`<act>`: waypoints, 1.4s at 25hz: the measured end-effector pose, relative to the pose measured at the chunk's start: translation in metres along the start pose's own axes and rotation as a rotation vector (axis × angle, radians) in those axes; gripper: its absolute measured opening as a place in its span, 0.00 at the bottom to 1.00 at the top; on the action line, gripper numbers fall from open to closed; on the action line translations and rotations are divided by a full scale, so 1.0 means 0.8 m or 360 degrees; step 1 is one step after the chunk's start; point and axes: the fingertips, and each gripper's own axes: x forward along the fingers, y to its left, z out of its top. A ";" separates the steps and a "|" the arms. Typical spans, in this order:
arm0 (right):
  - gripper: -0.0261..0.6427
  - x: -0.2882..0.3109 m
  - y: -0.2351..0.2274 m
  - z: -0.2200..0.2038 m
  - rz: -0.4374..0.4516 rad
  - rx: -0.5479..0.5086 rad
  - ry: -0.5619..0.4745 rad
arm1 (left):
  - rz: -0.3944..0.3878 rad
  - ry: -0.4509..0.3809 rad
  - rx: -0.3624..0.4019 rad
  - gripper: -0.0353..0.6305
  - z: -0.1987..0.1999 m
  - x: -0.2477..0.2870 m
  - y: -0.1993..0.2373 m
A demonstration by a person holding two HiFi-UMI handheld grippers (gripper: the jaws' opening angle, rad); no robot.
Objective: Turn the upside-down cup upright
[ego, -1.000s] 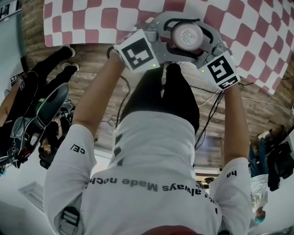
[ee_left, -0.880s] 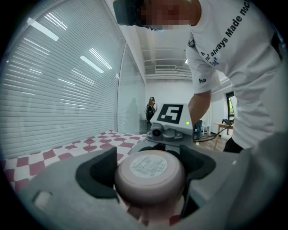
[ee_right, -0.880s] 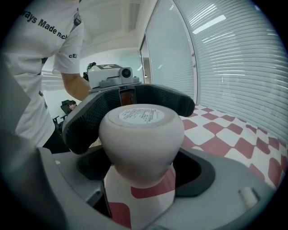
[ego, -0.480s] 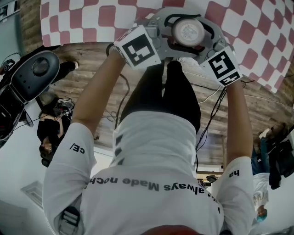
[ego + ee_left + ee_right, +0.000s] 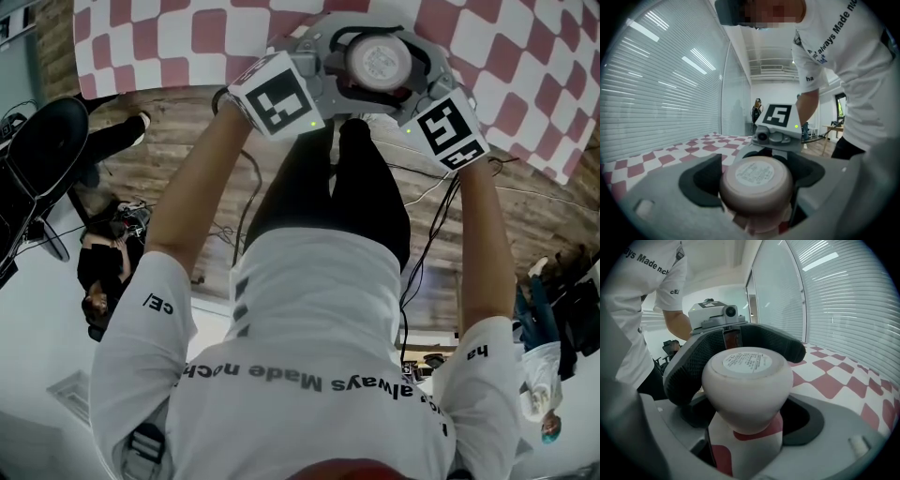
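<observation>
Cup [image 5: 380, 59]: base up, round label [image 5: 747, 361] facing the ceiling, so not yet turned. It sits over the near edge of the red-and-white checked cloth [image 5: 187, 37], enclosed by both grippers from opposite sides. No view settles whether its rim rests on the cloth or hangs just off it.

Right gripper [image 5: 750, 413]: jaws wide, dark pads lying against the cup's sides. This is read as a grip on the cup.

Left gripper [image 5: 761, 168]: jaws spread around the cup from the far side, with dark clearance showing at the pads. It is read as open and not pressing.

Progress: the approach and enclosure are done. The inversion itself is all still to do.

Against the frame a second earlier: same arrangement, the cup is still base up and the right jaws are at the same spread. In the head view the cup and both grippers sit slightly higher in the picture.
</observation>
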 end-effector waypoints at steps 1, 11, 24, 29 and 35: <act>0.67 0.000 0.000 0.000 -0.0003 -0.0004 0.0000 | 0.0004 -0.0005 0.0000 0.71 0.000 0.000 0.000; 0.73 -0.003 0.003 -0.008 -0.0046 0.0014 -0.0002 | 0.0041 0.0023 0.0042 0.72 -0.003 0.002 -0.008; 0.69 -0.087 0.017 0.012 -0.0169 0.0134 -0.0222 | 0.0337 -0.0094 -0.0100 0.75 0.030 -0.065 -0.002; 0.52 -0.152 0.013 0.062 -0.0334 0.0275 -0.0399 | 0.0485 -0.0119 -0.0178 0.61 0.077 -0.091 -0.002; 0.33 -0.227 0.022 0.141 -0.0539 0.0364 -0.0524 | 0.0762 -0.0303 -0.0391 0.24 0.171 -0.137 -0.004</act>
